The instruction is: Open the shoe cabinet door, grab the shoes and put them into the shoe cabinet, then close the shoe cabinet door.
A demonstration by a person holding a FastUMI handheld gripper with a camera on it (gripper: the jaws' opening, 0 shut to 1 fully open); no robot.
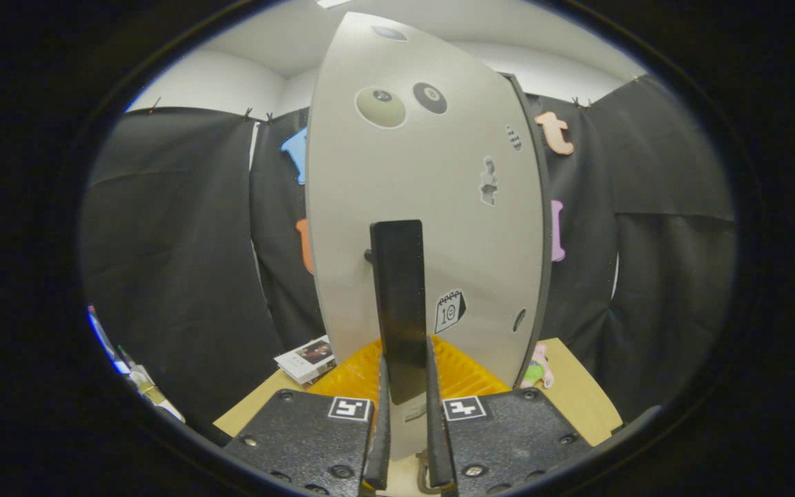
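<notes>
While the black cloth wall [183,262] hangs at the far left, a few small items lie low beside it near the tabletop's [577,393] left edge, too small to make out. Next along, a booklet [306,359] lies on the wooden tabletop, just left of the door's foot. A ridged yellow mat [356,376] spreads under the door and shows on both sides of the handle.

At centre the grey cabinet door [425,207] stands upright and close, rising well above the tongs [408,421]. Several stickers dot its face: two round ones near the top, a small figure toward its right side, and a calendar drawing [450,310] just right of the handle. A tall dark handle [399,304] juts from the door and runs down into the narrow gap between the two fingers. The tongs are drawn close together around the handle's lower end, with both fingers [379,428] lying against its sides, so they pinch the handle.

Right of the door its dark edge [541,228] curves down, and past its foot a small pink and green toy [539,369] rests on the tabletop. More black cloth closes the right side.
</notes>
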